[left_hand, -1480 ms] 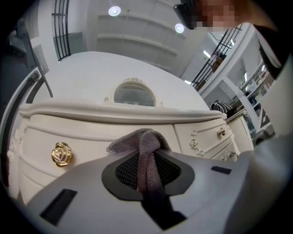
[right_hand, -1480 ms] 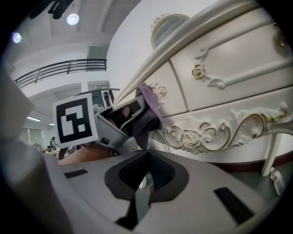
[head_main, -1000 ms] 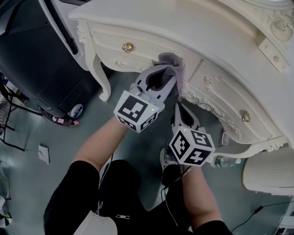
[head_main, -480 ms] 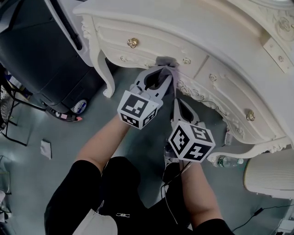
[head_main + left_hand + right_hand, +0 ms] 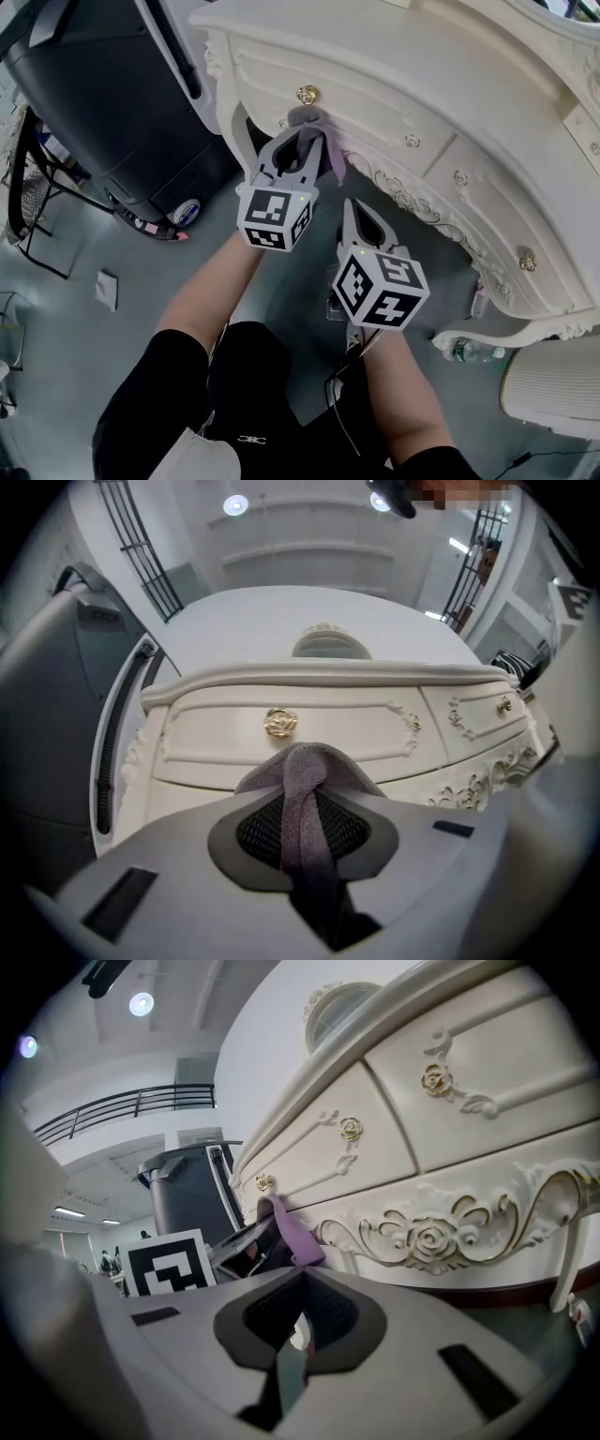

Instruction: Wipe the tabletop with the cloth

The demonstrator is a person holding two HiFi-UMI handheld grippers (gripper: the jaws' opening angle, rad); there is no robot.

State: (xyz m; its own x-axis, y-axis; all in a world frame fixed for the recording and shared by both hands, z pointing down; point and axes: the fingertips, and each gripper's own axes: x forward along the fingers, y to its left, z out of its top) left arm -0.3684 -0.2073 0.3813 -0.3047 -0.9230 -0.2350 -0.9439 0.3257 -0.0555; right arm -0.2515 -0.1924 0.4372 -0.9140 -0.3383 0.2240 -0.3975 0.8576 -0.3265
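A grey-purple cloth [image 5: 311, 119] is pinched in my left gripper [image 5: 307, 133], which is shut on it. The cloth [image 5: 302, 778] bunches over the closed tips, level with the white dressing table's drawer front, just under a gold knob [image 5: 280, 724]. The rounded tabletop [image 5: 281, 630] lies higher and farther back, with the cloth off it. My right gripper [image 5: 349, 204] hangs lower and to the right, shut with nothing in it. In the right gripper view, that gripper [image 5: 298, 1286] points at the carved apron, and the cloth [image 5: 289, 1230] shows at the left.
A black machine [image 5: 112, 103] stands left of the table's carved leg [image 5: 228, 103]. A white chair [image 5: 553, 384] and a water bottle [image 5: 469, 352] sit at the lower right. A scrap of paper [image 5: 108, 289] lies on the grey floor.
Both grippers have shifted left along the drawer front. The cloth now sits under the gold knob near the table's left corner. The left gripper has stayed shut on it.
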